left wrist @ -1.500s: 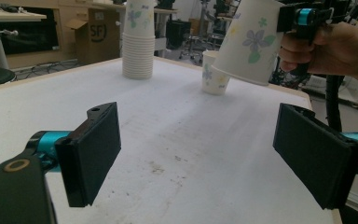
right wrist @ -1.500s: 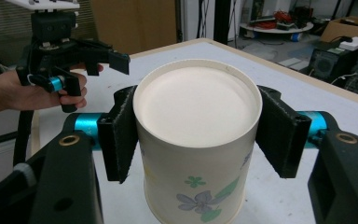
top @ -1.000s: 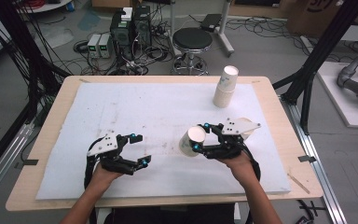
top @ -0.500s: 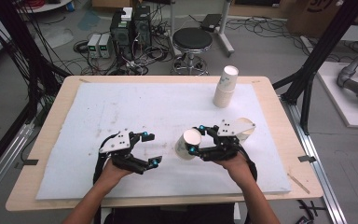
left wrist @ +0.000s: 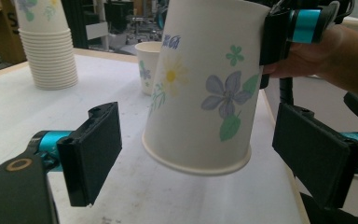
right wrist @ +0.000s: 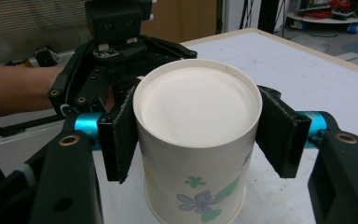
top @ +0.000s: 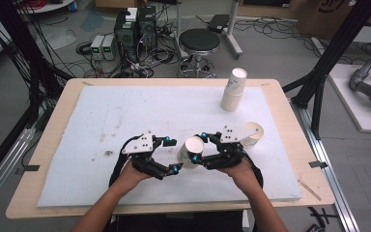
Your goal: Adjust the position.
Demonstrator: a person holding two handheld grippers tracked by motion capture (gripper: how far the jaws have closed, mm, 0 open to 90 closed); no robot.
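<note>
Left gripper [top: 174, 155] nearer, agape around right-held cup [top: 192, 151].

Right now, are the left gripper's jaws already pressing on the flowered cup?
No, the left gripper stands open, both pads clear of the flowered cup.

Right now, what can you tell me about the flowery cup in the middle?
The flowery cup is white paper printed with purple, yellow and green flowers. It is held off the white mat, tipped on its side, its closed bottom facing the right gripper's camera. The right gripper pinches it near that bottom. The left gripper has open jaws either side of its rolled rim, not touching.
</note>
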